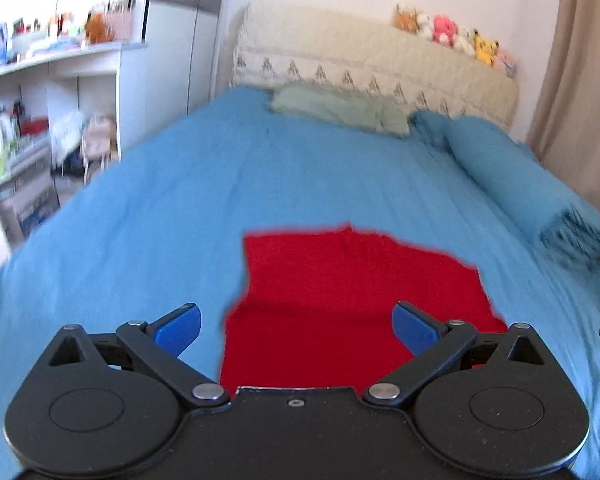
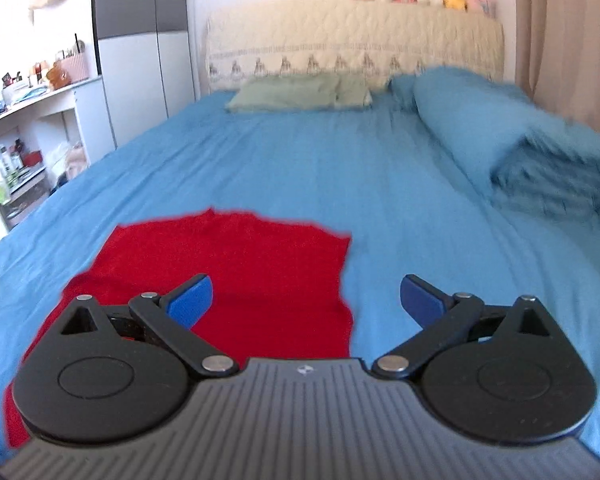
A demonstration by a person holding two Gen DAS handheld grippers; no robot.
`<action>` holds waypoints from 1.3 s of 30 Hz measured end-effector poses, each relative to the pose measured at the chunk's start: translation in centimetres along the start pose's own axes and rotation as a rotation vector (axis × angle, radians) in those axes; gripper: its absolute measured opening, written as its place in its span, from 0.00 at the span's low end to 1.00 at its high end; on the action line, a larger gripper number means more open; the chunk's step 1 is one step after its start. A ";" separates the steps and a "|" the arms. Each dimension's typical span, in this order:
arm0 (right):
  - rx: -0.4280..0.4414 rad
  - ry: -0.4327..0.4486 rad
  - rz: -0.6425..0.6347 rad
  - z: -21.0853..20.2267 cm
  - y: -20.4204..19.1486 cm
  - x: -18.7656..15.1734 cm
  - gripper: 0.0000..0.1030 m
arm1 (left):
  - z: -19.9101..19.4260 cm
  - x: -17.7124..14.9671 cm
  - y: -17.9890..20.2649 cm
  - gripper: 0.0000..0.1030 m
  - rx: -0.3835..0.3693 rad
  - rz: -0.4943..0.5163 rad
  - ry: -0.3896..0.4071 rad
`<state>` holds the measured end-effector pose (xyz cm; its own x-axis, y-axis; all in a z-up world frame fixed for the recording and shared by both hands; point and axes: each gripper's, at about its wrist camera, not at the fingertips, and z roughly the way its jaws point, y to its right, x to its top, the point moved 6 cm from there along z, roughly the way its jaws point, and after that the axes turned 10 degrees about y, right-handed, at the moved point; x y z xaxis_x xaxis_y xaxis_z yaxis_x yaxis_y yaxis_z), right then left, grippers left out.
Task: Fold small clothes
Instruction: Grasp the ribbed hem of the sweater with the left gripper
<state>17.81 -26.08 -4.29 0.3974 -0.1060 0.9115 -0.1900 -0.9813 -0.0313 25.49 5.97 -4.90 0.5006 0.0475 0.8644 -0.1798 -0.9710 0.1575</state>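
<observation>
A red knit garment [image 1: 340,292] lies flat on the blue bedsheet [image 1: 260,180], near the foot of the bed. My left gripper [image 1: 296,326] is open and empty, above the garment's near left edge, jaws spread wide. The garment also shows in the right wrist view [image 2: 252,264], low and left of centre. My right gripper [image 2: 306,300] is open and empty, above the garment's near right edge; its left finger is over red cloth, its right finger over bare sheet [image 2: 380,184].
A rolled blue blanket [image 1: 532,192] lies along the bed's right side. A green pillow [image 1: 340,108] sits by the cream headboard [image 1: 360,60] topped with plush toys [image 1: 456,36]. Cluttered shelves [image 1: 40,120] and a wardrobe stand left. A curtain [image 1: 580,80] hangs right.
</observation>
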 end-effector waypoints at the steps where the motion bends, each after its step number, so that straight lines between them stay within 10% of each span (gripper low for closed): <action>1: 0.006 -0.027 0.013 -1.4 0.3 -0.6 1.00 | -1.0 -1.3 -0.4 1.00 0.004 -0.005 -0.024; 14: -0.027 -0.276 0.055 -8.1 0.9 -14.4 1.00 | -2.5 -15.8 -4.2 0.92 -0.084 -0.120 -0.308; 24: -0.049 -0.327 0.198 -8.0 2.3 -18.8 1.00 | -0.6 -18.6 -5.1 0.82 -0.080 -0.162 -0.333; 33: -0.046 -0.358 0.258 -7.5 2.9 -19.7 1.00 | 0.0 -19.3 -6.0 0.51 -0.068 -0.207 -0.346; 39: -0.044 -0.385 0.264 -7.0 2.8 -20.2 1.00 | -0.5 -19.6 -6.4 0.11 -0.069 -0.244 -0.375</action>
<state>2.93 -25.61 -19.93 0.6329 -0.4112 0.6561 -0.3638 -0.9059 -0.2168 16.39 11.38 -22.57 0.8055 0.1720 0.5671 -0.0683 -0.9236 0.3772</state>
